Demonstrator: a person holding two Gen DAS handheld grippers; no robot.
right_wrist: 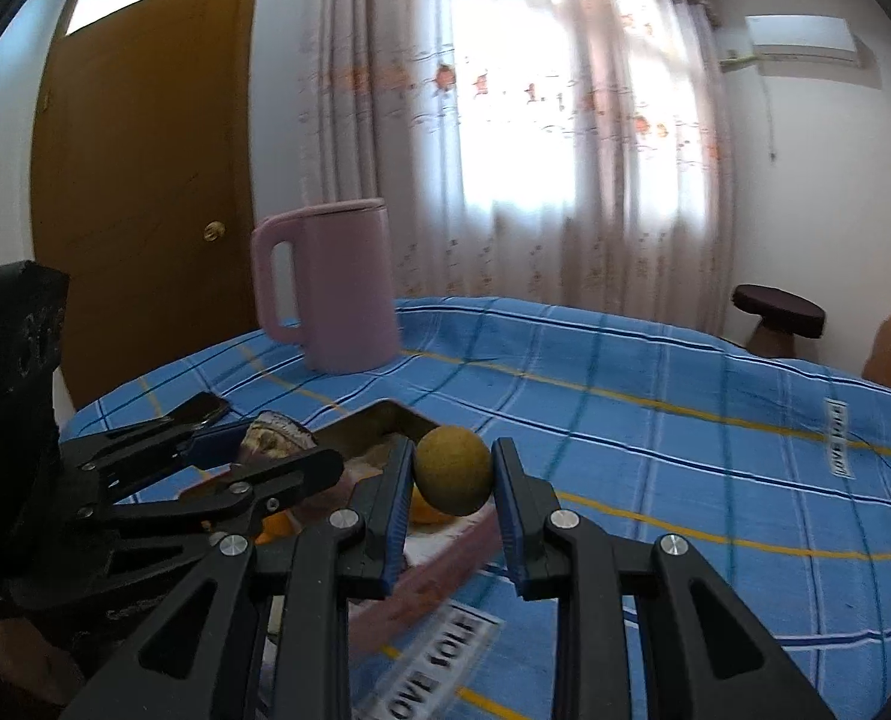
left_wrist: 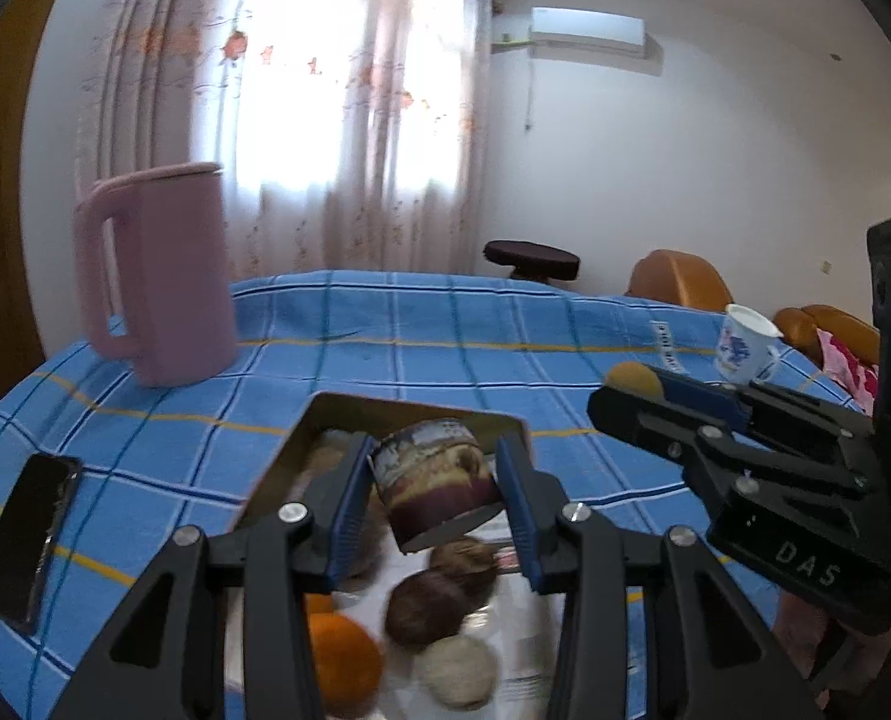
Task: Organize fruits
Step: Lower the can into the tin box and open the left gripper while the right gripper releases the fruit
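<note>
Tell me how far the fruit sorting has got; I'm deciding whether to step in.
Midway, it seems. Already in the shallow rectangular tray: an orange and several brown and pale round fruits. In hand: the left claw grips a small printed cup above the tray, and the right claw holds a round yellow-brown fruit near the tray's edge. Left: setting both down.

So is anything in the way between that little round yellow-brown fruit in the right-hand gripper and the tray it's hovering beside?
Partly. The left gripper reaches over the shallow rectangular tray, holding a printed cylindrical can above the fruits lying inside. The right gripper holds the round yellow-brown fruit at the tray's near edge.
</note>
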